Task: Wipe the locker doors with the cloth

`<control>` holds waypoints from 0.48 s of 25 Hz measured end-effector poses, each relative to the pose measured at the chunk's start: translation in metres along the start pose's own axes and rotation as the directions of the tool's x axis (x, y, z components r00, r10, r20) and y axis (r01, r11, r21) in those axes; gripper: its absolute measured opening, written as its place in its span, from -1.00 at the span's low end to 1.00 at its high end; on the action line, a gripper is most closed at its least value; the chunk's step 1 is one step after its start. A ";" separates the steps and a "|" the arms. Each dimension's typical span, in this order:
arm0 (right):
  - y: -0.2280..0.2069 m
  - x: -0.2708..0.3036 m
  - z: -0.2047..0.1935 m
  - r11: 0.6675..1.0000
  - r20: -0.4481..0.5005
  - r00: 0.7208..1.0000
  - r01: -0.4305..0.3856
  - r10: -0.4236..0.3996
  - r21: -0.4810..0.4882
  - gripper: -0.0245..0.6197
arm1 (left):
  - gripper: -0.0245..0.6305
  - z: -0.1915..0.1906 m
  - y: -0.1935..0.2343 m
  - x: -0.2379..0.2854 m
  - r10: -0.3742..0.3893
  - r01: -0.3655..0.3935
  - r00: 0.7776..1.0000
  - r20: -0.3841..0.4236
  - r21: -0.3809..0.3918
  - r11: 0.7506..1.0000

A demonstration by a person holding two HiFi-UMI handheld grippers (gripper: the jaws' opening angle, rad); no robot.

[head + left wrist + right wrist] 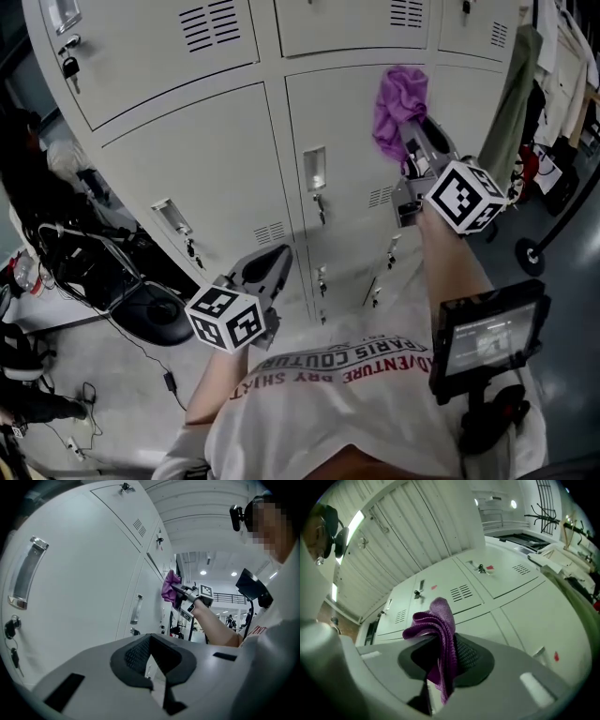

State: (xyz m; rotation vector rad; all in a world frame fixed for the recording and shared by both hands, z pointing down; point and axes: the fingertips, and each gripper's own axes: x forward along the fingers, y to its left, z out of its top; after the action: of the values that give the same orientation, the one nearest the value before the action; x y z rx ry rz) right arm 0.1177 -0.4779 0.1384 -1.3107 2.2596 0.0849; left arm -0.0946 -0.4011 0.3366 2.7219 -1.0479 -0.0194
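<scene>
I clamp the cloth (398, 105) in the right hand-held gripper (418, 133) at the upper right corner of a locker door (342, 127), the left hand-held gripper (270, 268) closed and empty; I judge wiping is in hand, and the next move calls for a pressed stroke across the panel.

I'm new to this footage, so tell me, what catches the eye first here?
The crumpled purple cloth stands out, clamped in the right gripper and held up at a pale grey metal locker door. The left gripper hangs lower at the left, holding nothing.
</scene>
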 end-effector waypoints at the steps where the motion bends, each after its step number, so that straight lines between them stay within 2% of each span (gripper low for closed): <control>1: 0.015 0.001 -0.005 0.999 -0.006 0.999 -0.036 0.037 0.014 -0.70 | -0.93 0.000 0.000 -0.001 0.004 -0.004 1.000 0.002 -0.001 1.000; 6: 0.073 0.007 -0.047 0.983 -0.073 0.981 -0.175 0.178 0.052 -0.70 | -0.93 -0.003 0.003 -0.012 0.041 -0.041 0.999 0.002 -0.009 0.999; 12: 0.099 0.021 -0.111 0.972 -0.174 0.958 -0.215 0.228 0.093 -0.70 | -0.93 -0.005 0.015 -0.022 0.081 -0.081 0.997 0.002 -0.021 0.996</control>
State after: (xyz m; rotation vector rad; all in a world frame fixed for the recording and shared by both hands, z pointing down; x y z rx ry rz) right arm -0.0168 -0.4760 0.2045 -1.0613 2.5351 -0.0414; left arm -0.1200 -0.3964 0.3432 2.6592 -1.1513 -0.0210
